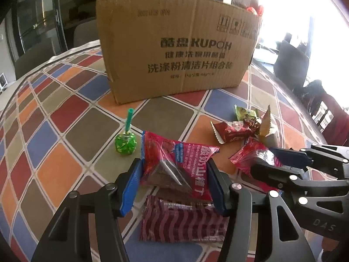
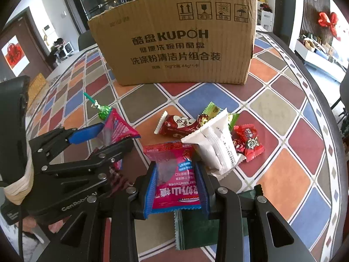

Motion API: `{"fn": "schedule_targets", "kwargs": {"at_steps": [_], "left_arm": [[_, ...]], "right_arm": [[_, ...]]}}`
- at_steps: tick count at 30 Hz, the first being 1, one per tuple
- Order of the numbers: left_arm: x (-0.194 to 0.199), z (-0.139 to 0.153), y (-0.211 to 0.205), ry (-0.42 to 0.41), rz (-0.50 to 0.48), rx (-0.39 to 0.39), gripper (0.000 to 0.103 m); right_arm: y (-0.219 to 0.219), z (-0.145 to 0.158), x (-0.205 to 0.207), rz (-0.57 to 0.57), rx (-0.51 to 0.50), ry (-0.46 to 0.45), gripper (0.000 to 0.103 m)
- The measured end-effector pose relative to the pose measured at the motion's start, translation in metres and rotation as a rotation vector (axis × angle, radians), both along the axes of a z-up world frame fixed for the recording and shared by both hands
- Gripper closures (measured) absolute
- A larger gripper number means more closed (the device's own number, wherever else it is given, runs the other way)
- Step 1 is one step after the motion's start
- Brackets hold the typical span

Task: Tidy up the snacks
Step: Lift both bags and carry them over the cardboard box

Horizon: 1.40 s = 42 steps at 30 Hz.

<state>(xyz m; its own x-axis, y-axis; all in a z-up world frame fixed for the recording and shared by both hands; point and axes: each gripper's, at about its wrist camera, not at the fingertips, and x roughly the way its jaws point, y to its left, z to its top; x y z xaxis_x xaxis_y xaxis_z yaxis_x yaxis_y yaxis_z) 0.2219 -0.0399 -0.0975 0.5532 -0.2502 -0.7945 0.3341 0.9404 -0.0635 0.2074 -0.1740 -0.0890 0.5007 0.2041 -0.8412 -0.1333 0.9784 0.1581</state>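
Observation:
My left gripper [image 1: 174, 172] is shut on a pink yogurt hawthorn packet [image 1: 174, 163], held just above the checkered tablecloth. My right gripper [image 2: 177, 182] is shut on a second pink hawthorn packet [image 2: 174, 181]; it also shows in the left wrist view [image 1: 253, 157]. A brown cardboard box [image 1: 176, 48] stands open-topped at the back of the table, also in the right wrist view [image 2: 174, 39]. A green foil lollipop [image 1: 126, 144] lies left of my left gripper. A pile of snacks lies ahead of my right gripper: a white packet [image 2: 216, 144], a dark red bar [image 2: 178, 126], red candies [image 2: 248, 142].
A dark red wavy-striped packet [image 1: 183, 222] lies under my left gripper. A dark green packet [image 2: 192, 229] lies under my right gripper. A green-yellow candy [image 1: 245, 112] lies behind the pile. The round table's edge [image 2: 322, 100] curves on the right. Chairs stand beyond the table.

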Motion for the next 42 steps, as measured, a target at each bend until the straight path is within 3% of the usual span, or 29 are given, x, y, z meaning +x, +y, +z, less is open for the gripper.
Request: {"fn": "schedule_targets", "kwargs": {"at_steps": [10, 22, 33, 42], "left_arm": [[-0.02, 0.031, 0.007, -0.061, 0.044, 0.005, 0.046], [-0.028, 0.104, 0.014, -0.21, 0.073, -0.023, 0.046], [0.006, 0.152, 0.014, -0.314, 0.085, -0.016, 0.046], [0.045, 0.174, 0.01, -0.347, 0.095, 0.01, 0.046]], "right_arm": [[0.003, 0.022, -0.012, 0.013, 0.027, -0.058, 0.068], [-0.004, 0.078, -0.018, -0.001, 0.024, -0.211, 0.068], [-0.009, 0.129, 0.01, -0.016, 0.014, -0.336, 0.068], [-0.008, 0.159, 0.042, -0.017, -0.036, -0.413, 0.068]]}}
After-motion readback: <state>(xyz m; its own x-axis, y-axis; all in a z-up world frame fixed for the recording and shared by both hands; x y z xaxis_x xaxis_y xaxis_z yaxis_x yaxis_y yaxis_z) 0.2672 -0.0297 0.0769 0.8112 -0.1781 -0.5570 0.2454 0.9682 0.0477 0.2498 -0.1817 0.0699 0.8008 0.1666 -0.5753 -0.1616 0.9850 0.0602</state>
